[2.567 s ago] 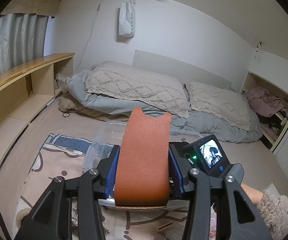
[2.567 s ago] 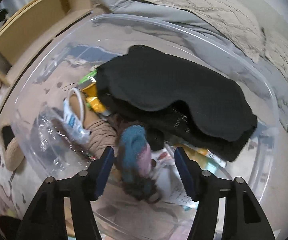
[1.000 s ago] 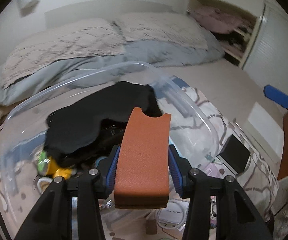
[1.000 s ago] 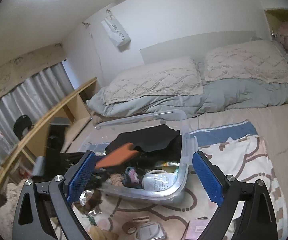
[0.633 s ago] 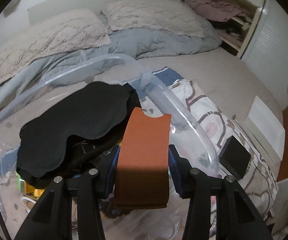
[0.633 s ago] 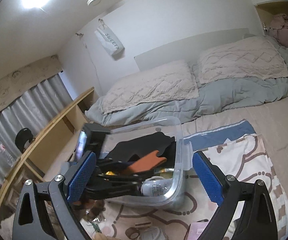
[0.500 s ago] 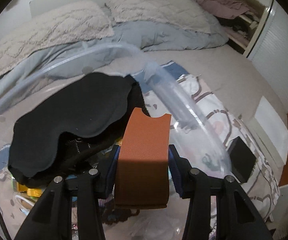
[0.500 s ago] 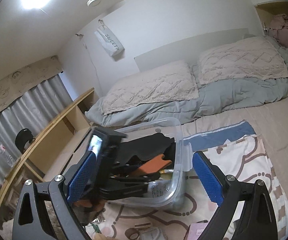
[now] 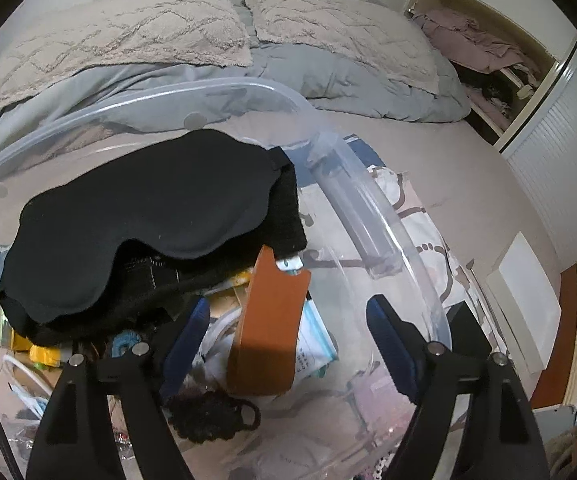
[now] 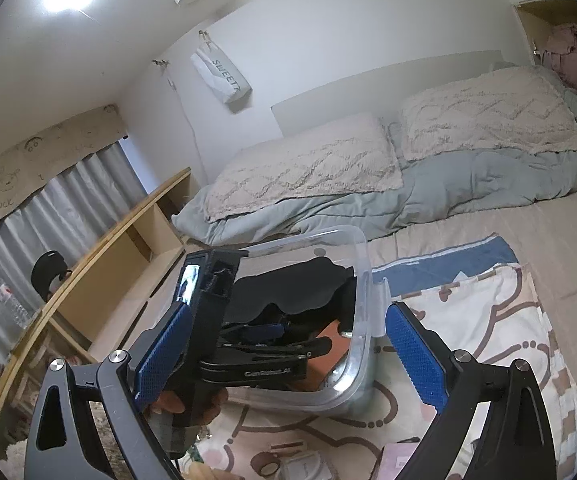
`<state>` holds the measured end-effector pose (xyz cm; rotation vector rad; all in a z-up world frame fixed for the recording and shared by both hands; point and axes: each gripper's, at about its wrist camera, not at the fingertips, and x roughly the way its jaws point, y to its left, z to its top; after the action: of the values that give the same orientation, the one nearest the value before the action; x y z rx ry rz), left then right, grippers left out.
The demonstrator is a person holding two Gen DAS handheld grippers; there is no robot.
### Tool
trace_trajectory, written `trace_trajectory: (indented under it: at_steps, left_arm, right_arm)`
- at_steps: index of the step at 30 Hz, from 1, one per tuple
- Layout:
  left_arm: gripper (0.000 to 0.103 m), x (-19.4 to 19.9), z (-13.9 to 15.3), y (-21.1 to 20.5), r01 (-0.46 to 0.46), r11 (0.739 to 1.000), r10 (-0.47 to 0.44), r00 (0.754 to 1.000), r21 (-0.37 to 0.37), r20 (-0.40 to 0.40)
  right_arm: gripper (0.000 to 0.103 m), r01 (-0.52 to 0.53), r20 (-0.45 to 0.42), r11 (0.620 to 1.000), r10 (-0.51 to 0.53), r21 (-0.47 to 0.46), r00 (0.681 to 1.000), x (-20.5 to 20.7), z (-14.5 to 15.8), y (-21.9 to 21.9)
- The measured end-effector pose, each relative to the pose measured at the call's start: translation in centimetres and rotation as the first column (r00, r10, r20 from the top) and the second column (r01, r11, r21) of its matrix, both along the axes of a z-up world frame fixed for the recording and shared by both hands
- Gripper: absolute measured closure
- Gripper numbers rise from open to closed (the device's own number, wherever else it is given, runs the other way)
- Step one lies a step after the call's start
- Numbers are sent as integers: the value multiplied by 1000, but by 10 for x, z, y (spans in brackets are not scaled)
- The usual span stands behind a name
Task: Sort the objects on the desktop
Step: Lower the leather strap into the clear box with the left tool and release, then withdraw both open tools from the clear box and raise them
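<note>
In the left wrist view my left gripper (image 9: 288, 322) hangs inside a clear plastic bin (image 9: 372, 216), jaws opening. An orange leather-look case (image 9: 270, 328) sits loose between the blue pads, tilted, touching neither, resting on the bin's contents. A black eye mask (image 9: 148, 208) lies over dark cloth to its upper left. The right wrist view shows the bin (image 10: 362, 264) from outside, with the left gripper (image 10: 272, 332) reaching in and the orange case (image 10: 334, 338) behind the wall. My right gripper (image 10: 288, 354) is open and empty in front of the bin.
The bin also holds a dark scrunchie (image 9: 208, 416), a yellow item and packets. It stands on a patterned rug (image 10: 476, 320) beside a bed (image 10: 428, 192). A white box (image 9: 524, 304) and a black box (image 9: 468, 332) lie right of it. A wooden shelf (image 10: 100, 248) runs along the left.
The left gripper sank into the bin and its jaws spread apart. The orange case came free of the pads and tipped over. The right gripper stayed put.
</note>
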<state>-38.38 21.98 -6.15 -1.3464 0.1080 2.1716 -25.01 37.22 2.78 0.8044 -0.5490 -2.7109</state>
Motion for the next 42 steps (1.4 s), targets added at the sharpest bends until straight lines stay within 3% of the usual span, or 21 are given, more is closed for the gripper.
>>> trace_trajectory:
  at_steps: [11,19,21,25,32,42]
  left_arm:
    - [22,-4,-26,17,13,999,-6,987,-47,160]
    - [22,-13,-32,15,-40,992,67,970,-117,234]
    - [22,-15,-35,13,-50,992,78,961,-113,265]
    - [22,-15,-42,20,-35,999,41,929,-25,367]
    - [22,-13,-34,13,-91,995,74,926,29,371]
    - [22,27,8,-18,-118,991,106,981,62,165]
  right_arm:
    - [6,4,1,999,-4,-42,1000,2,3,3]
    - [6,4,5,999,-4,-47,1000,0,-1,6]
    - [6,3,9,999,-2,-44,1000,0,-2,5]
    - [6,-3,7,999,4,-49,1000,1,-1,5]
    - [6,-6,0,999,6,-43,1000,4,1,2]
    - [6,38,12,999,-37,-30,999,7,-6,3]
